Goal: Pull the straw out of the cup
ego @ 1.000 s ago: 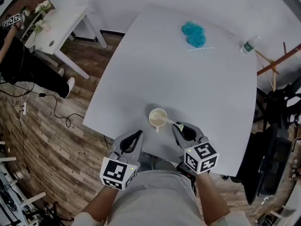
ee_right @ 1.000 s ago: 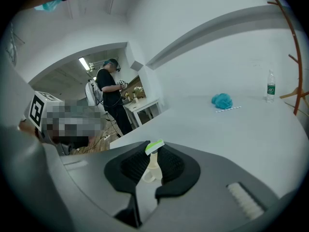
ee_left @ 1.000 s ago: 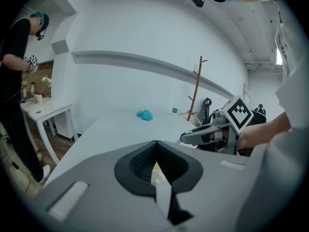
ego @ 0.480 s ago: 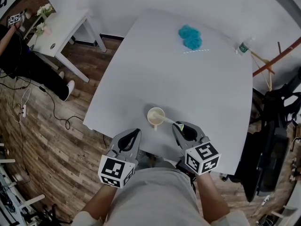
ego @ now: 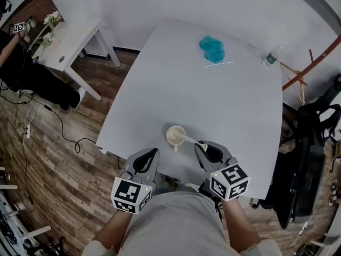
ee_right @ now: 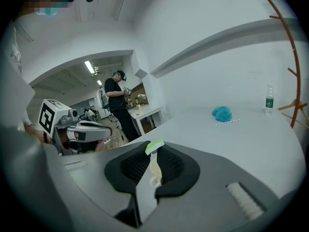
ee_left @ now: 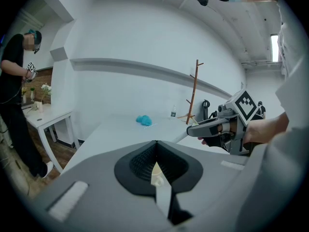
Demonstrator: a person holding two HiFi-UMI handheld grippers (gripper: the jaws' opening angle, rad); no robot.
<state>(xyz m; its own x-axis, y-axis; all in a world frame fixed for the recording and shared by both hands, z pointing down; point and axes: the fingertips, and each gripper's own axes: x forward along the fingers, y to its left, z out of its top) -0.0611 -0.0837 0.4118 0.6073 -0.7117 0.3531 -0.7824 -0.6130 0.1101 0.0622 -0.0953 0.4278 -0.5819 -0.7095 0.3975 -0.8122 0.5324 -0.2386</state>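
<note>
A cream cup [ego: 175, 135] stands near the front edge of the white table [ego: 213, 100]. A pale straw [ego: 191, 140] with a green end leans out of the cup toward the right. My right gripper [ego: 201, 144] is shut on the straw's upper end, just right of the cup. In the right gripper view the green tip [ee_right: 155, 147] pokes up between the jaws and the cup [ee_right: 153, 170] shows in the gap below. My left gripper [ego: 156, 151] hovers at the table's front edge, left of the cup, shut with nothing in it.
A blue fluffy lump [ego: 212, 48] and a thin striped straw [ego: 219, 64] lie at the far side of the table, with a water bottle [ego: 270, 57] at its far right corner. A small white side table [ego: 69, 36] and a person [ego: 21, 68] are off to the left.
My right gripper has risen a little with the straw end in its jaws. The straw's lower part still sits in the cup. The left gripper has stayed put.
</note>
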